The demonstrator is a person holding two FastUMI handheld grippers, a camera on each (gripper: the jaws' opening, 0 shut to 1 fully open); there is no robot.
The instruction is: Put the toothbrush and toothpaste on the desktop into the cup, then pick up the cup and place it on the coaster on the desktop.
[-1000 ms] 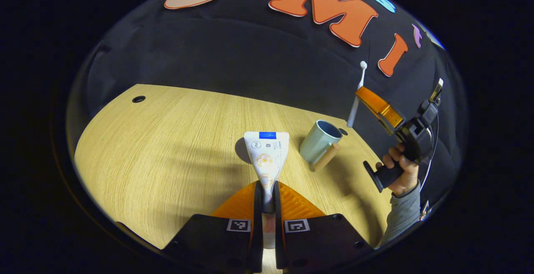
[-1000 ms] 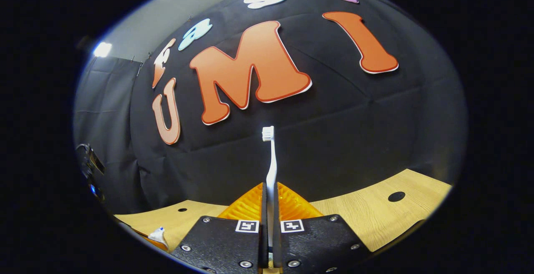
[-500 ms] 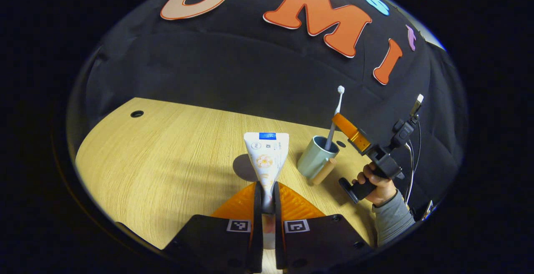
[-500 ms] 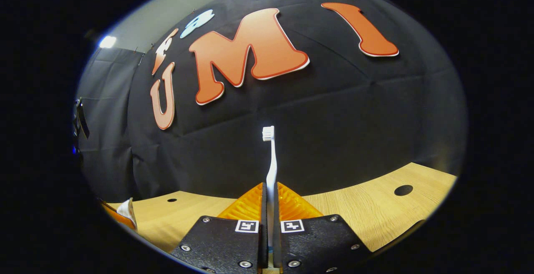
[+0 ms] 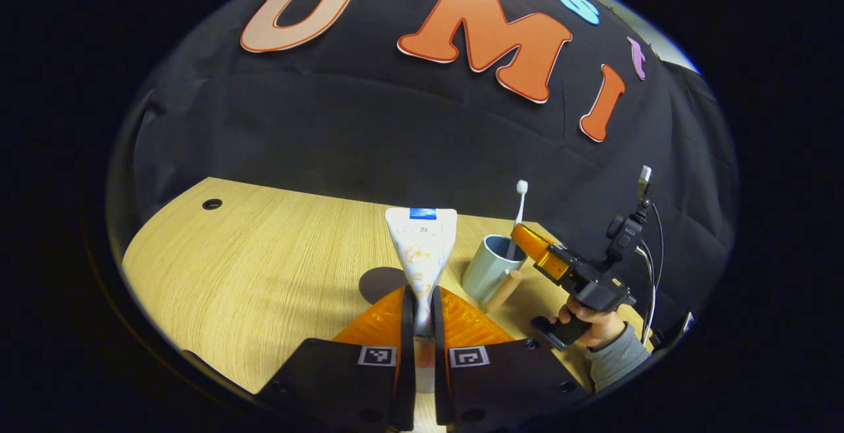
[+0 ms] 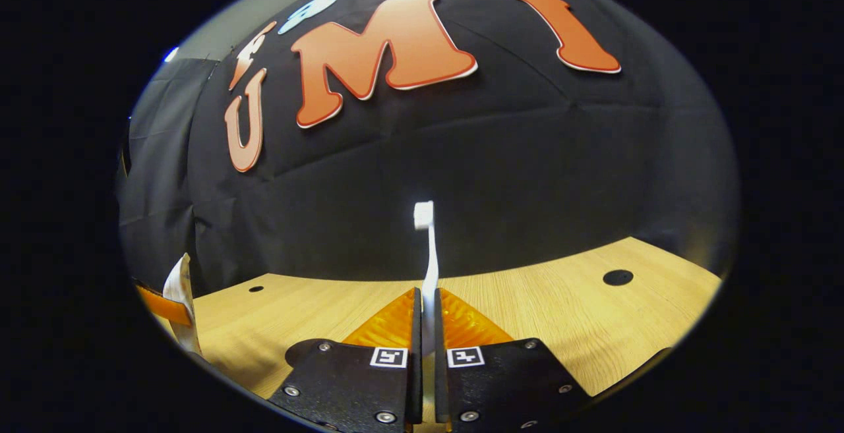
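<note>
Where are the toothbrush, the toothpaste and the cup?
toothbrush [image 6: 430, 268], right gripper view, on its neck.
toothpaste [image 5: 421, 248], left gripper view, on the tube's flat body.
cup [image 5: 484, 275], left gripper view, on its outer wall.

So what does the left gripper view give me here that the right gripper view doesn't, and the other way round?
Left gripper view: the cup with its wooden handle, the toothbrush dipping into it, and the hand holding the right claw. Right gripper view: the toothbrush seen straight along its claw's shut fingers. Both: toothbrush, toothpaste pinched in the left claw, wooden desktop.
</note>
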